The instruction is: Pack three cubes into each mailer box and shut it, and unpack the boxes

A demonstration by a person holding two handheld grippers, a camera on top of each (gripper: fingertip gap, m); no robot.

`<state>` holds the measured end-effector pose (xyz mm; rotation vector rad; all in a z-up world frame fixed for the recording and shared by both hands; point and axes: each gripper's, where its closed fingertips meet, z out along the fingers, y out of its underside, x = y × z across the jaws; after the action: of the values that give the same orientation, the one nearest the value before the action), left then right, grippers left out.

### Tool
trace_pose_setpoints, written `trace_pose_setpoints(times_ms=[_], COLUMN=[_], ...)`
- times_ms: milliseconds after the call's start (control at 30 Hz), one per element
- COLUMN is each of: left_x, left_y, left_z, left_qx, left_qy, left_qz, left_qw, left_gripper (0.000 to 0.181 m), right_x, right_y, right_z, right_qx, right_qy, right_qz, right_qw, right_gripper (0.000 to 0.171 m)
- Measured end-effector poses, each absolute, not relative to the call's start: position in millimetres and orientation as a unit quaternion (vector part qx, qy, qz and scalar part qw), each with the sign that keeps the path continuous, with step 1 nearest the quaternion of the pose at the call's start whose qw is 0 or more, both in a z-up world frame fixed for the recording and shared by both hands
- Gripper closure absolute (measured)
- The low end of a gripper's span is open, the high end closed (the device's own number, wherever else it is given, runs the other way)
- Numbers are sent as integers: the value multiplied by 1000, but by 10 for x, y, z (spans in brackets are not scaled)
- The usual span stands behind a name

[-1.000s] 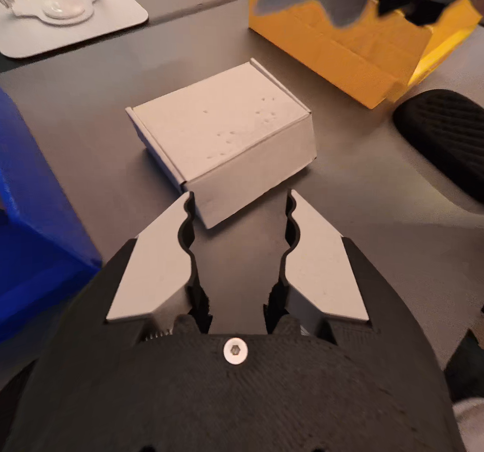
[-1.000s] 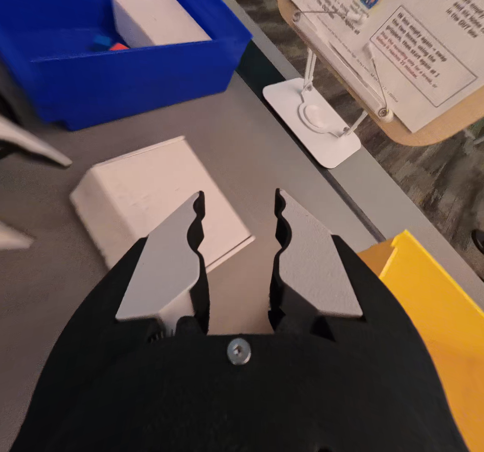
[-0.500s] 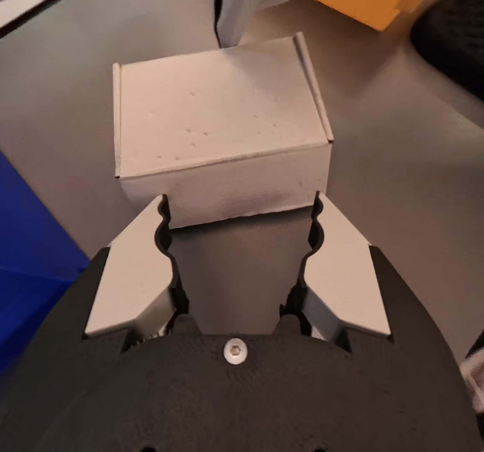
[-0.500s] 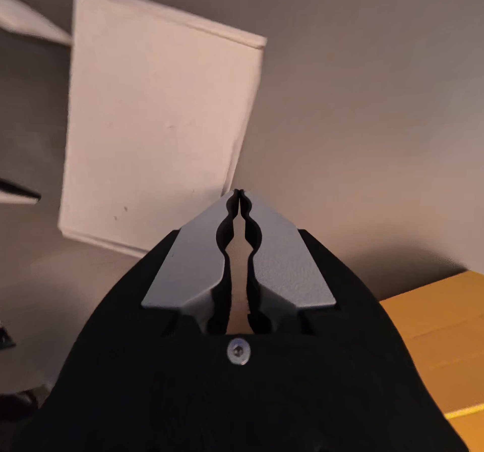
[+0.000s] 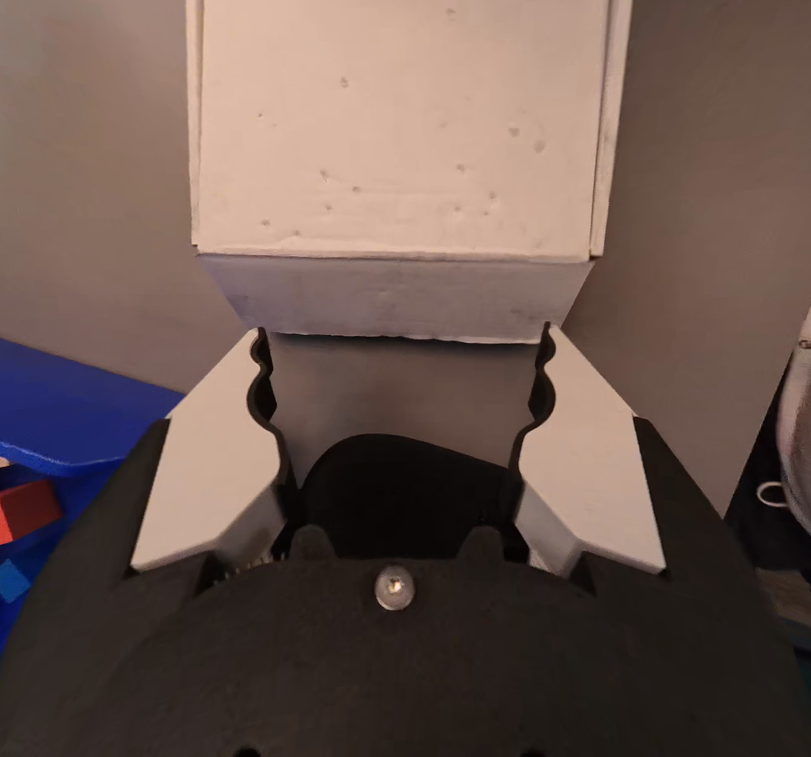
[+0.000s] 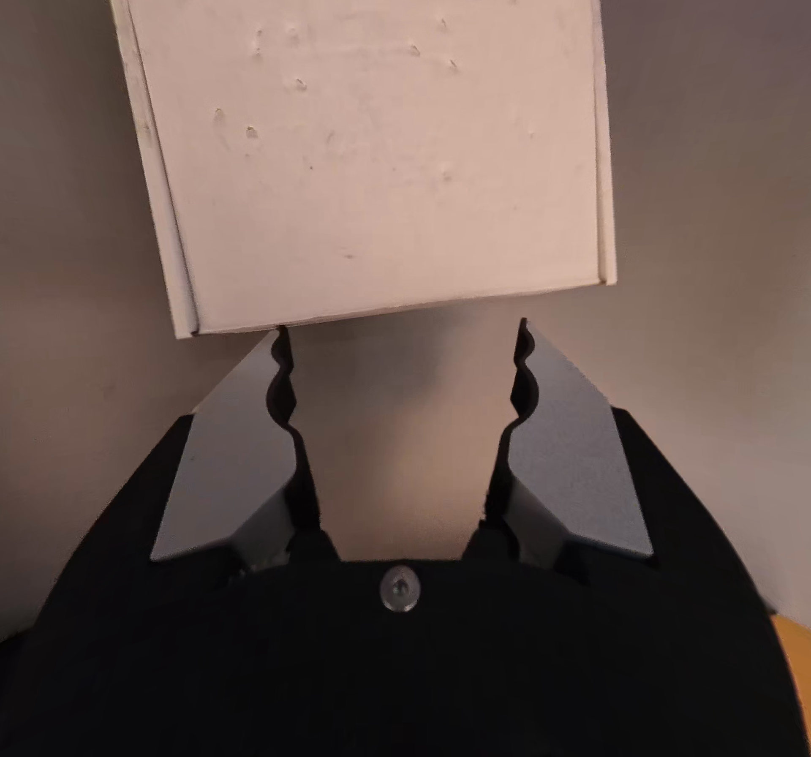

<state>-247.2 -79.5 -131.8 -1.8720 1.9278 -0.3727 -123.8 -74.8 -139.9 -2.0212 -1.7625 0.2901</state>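
Observation:
A closed white mailer box (image 5: 395,121) lies on the grey table, seen from above in both wrist views. My left gripper (image 5: 401,334) is open wide and empty, its fingertips at the lower edge of the box's front wall. My right gripper (image 6: 401,327) is open and empty, its tips at the near edge of the box (image 6: 373,143) from the opposite side. A red cube (image 5: 26,507) and a blue cube (image 5: 11,578) lie in the blue bin (image 5: 66,420) at lower left of the left wrist view.
A black object (image 5: 395,468) sits on the table under my left gripper. A corner of the yellow bin (image 6: 794,665) shows at the lower right of the right wrist view. Dark gear and a pale object lie at the right edge of the left wrist view.
Both grippers have tilted down over the white box and come closer to it. My right gripper was shut half a second ago and has opened. My left gripper has opened wider.

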Motion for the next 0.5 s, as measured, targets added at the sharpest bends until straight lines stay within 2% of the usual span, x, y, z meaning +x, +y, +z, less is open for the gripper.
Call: trace_pose_setpoints(times_ms=[100,233,333,500], left_x=[-2530,-2582,-2618,-2605], left_y=[-745,-651,-680,-657], left_z=[-1366,-1387,-1453,-1491], left_qx=[-666,-646,-645,-637], left_qy=[714,740,751,762], left_qz=[-107,-60,-47,-40], left_qw=[189,176,134,113], left_gripper=[58,61,62,55], right_x=[-1339,-1373,-1404,-1437], right_y=[-779,-772,-773,-778], right_z=[-1435,-1481,-1498,-1493], right_qx=[-717,-711,-710,-703], right_qy=[-649,-652,-650,-646], right_qz=[120,122,129,149], right_qw=[222,232,240,258], right_gripper=[66,59,56,55])
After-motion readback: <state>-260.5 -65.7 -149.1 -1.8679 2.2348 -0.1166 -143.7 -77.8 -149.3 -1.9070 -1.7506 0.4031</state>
